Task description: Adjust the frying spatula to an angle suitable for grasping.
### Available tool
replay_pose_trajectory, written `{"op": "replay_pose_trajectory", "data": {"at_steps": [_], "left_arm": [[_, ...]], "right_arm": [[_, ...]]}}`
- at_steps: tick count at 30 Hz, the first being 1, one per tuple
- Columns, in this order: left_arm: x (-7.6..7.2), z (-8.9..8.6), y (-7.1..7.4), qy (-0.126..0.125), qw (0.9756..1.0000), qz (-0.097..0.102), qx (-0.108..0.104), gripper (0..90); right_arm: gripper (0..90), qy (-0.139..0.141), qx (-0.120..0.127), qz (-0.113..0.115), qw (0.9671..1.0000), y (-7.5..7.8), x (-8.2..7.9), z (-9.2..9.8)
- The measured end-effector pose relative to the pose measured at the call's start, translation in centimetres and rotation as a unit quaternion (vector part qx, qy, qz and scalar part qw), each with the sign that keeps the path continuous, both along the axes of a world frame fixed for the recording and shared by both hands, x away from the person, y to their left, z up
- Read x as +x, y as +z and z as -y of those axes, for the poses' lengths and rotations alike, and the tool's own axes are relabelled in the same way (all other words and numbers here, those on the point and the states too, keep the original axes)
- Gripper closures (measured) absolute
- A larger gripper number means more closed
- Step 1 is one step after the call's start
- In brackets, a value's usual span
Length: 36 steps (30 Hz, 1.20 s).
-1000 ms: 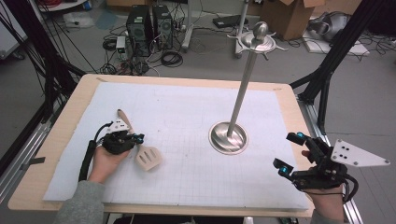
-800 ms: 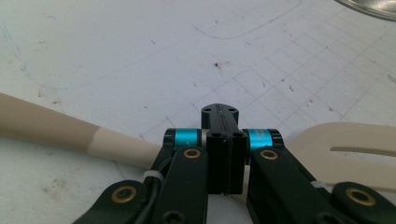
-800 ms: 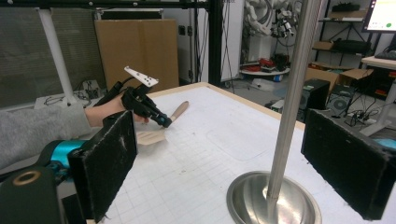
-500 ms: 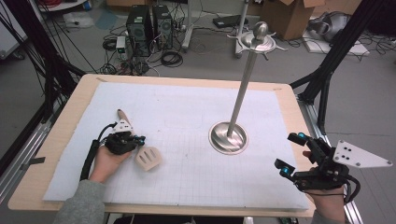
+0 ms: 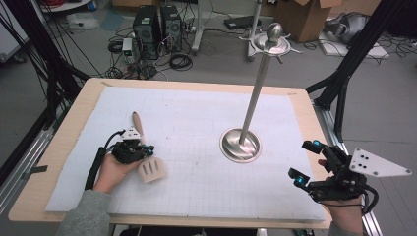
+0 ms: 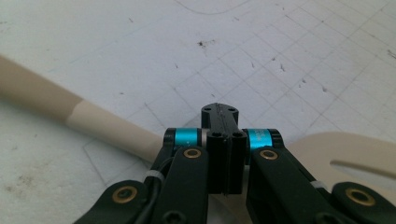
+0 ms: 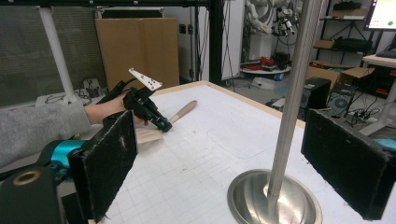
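A pale wooden slotted spatula (image 5: 151, 169) lies on the white grid mat (image 5: 187, 123), handle toward the far left. My left gripper (image 5: 142, 150) is shut and its tips rest over the spatula's neck. In the left gripper view the jaws (image 6: 223, 116) meet flush, with the spatula (image 6: 107, 126) passing beneath them. My right gripper (image 5: 305, 161) stands open at the table's right front edge with nothing between its pads. In the right gripper view the right gripper (image 7: 224, 158) faces the metal stand (image 7: 294, 93), and the left gripper (image 7: 161, 123) and the spatula (image 7: 184, 111) show farther off.
A tall metal stand (image 5: 255, 98) rises from a round steel base (image 5: 240, 145) right of the mat's middle, with a disc and knob on top. The wooden table edge (image 5: 314, 123) runs along the right. Computers, cables and boxes sit on the floor beyond.
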State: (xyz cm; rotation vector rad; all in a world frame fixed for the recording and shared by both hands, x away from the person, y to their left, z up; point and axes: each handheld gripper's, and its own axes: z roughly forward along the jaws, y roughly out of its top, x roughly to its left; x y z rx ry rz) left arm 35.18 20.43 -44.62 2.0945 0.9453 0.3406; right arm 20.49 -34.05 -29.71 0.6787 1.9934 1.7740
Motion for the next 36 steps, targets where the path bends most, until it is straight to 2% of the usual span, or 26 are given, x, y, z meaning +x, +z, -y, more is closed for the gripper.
{"op": "replay_pose_trajectory", "data": {"at_steps": [3,8,13,18,20,26,27,28,36], "left_arm": [[-0.1,-0.1,0.1,-0.005,1.0,-0.006,0.003,89.9],[-0.3,-0.2,0.0,0.0,1.0,-0.007,-0.005,89.9],[-0.4,-0.3,0.1,-0.004,1.0,-0.009,-0.001,89.9],[-0.6,-0.5,0.1,-0.005,0.9999,-0.014,-0.007,89.9],[-0.7,-0.5,0.1,-0.008,0.9998,-0.015,-0.004,89.9],[-1.0,-0.8,0.2,-0.015,0.9997,-0.018,0.0,89.9],[-1.1,-0.9,0.2,-0.016,0.9997,-0.018,0.002,89.9],[-1.1,-0.9,0.3,-0.016,0.9997,-0.019,0.003,89.9],[-1.7,-1.4,0.4,-0.025,0.9994,-0.021,0.006,89.9]], "right_arm": [[9.7,0.001,-0.002,0.0,1.0,0.0,0.0,-0.1],[9.7,0.0,-0.004,-0.001,1.0,-0.1,0.1,-0.1],[9.7,0.001,-0.005,-0.005,1.0,-0.2,0.2,-0.2],[9.7,0.005,-0.008,-0.003,1.0,-0.2,0.3,-0.4],[9.7,0.004,-0.008,-0.011,0.9999,-0.2,0.3,-0.5],[9.7,0.007,-0.01,-0.002,0.9999,-0.2,0.5,-0.6],[9.7,0.006,-0.008,-0.013,0.9999,-0.2,0.4,-0.6],[9.7,0.008,-0.009,-0.007,0.9999,-0.3,0.5,-0.6],[9.7,0.01,-0.006,-0.011,0.9999,-0.3,0.6,-0.7]]}}
